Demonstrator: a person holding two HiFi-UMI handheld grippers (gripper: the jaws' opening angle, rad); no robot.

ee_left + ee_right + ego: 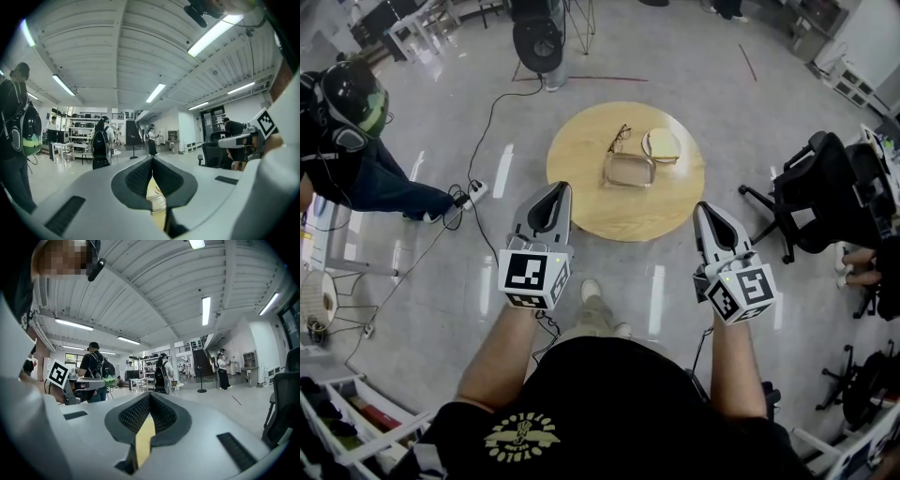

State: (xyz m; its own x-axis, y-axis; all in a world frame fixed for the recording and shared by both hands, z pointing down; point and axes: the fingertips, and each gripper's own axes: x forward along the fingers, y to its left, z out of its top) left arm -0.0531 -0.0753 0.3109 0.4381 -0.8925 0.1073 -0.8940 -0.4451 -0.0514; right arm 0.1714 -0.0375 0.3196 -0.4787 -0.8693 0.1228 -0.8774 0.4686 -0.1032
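A clear container [628, 170] sat near the middle of a round wooden table [581, 202], with a pair of glasses [620, 138] just behind it and a pale round dish [662, 143] to its right. The table stood on a glossy grey floor [487, 112], where a cable ran to a power strip [473, 194]. A black office chair [811, 192] stood to the right and a person with a backpack [347, 141] to the left. The left gripper [565, 186] hung over the table's near edge and the right gripper [700, 205] just off it. Both were held level, pointed forward, short of the container. Each had its jaws closed tip to tip on nothing.
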